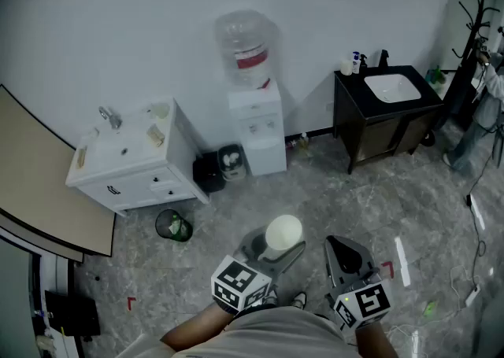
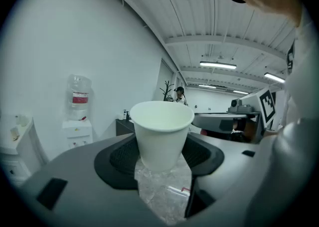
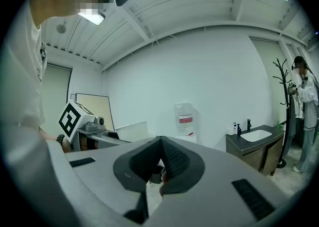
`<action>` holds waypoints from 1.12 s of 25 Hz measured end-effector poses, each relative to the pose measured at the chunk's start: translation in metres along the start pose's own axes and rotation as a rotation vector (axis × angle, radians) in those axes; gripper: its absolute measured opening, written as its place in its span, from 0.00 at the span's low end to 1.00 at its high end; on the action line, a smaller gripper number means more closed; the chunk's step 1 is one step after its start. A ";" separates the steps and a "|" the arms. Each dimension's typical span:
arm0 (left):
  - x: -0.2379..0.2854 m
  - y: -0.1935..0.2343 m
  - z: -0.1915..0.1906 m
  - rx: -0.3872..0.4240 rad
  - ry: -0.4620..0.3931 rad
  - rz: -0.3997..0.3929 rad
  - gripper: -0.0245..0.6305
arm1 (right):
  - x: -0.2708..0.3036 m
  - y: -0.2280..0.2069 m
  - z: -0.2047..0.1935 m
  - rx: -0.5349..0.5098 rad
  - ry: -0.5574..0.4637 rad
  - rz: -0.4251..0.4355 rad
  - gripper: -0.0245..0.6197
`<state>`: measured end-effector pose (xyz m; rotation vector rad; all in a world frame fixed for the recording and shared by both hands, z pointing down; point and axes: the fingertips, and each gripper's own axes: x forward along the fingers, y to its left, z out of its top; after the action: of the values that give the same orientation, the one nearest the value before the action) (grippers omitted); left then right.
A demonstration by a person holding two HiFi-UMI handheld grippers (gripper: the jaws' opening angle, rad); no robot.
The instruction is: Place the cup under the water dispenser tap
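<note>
A white paper cup [image 1: 283,232] stands upright between the jaws of my left gripper [image 1: 280,245], which is shut on the cup's lower wall. In the left gripper view the cup [image 2: 160,131] fills the middle, its mouth facing up, and the left gripper [image 2: 160,157] clamps it near its base. My right gripper [image 1: 344,251] hangs beside it to the right, shut with nothing in it; its jaw tips meet in the right gripper view [image 3: 160,143]. The white water dispenser [image 1: 257,127] with its clear bottle [image 1: 247,43] stands against the far wall, well ahead of both grippers.
A white sink cabinet [image 1: 130,161] stands left of the dispenser, with a black bin [image 1: 220,167] between them and a small waste bin [image 1: 173,225] in front. A black vanity [image 1: 386,116] is at the right. A coat rack [image 1: 472,26] and a person [image 1: 487,93] are at far right.
</note>
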<state>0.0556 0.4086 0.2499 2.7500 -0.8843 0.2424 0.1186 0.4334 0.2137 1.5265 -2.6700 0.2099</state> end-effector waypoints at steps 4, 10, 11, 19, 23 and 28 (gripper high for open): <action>0.007 -0.004 -0.003 -0.005 0.003 0.008 0.44 | -0.002 -0.007 -0.002 -0.003 -0.002 0.010 0.05; 0.014 -0.010 -0.008 -0.011 0.001 0.026 0.44 | -0.006 -0.011 -0.004 0.005 -0.010 0.061 0.05; 0.016 -0.010 -0.008 -0.009 -0.001 0.032 0.44 | -0.006 -0.010 -0.004 0.013 -0.014 0.079 0.05; 0.023 0.014 -0.013 0.002 0.000 0.091 0.44 | 0.020 -0.008 -0.002 0.025 -0.040 0.167 0.05; 0.028 0.045 -0.012 -0.009 -0.012 0.114 0.44 | 0.052 -0.009 0.001 0.021 -0.041 0.183 0.05; 0.047 0.107 -0.003 -0.013 -0.036 0.115 0.44 | 0.118 -0.022 0.003 0.032 -0.039 0.173 0.05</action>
<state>0.0299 0.2990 0.2824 2.7034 -1.0508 0.2083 0.0778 0.3210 0.2266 1.3200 -2.8444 0.2343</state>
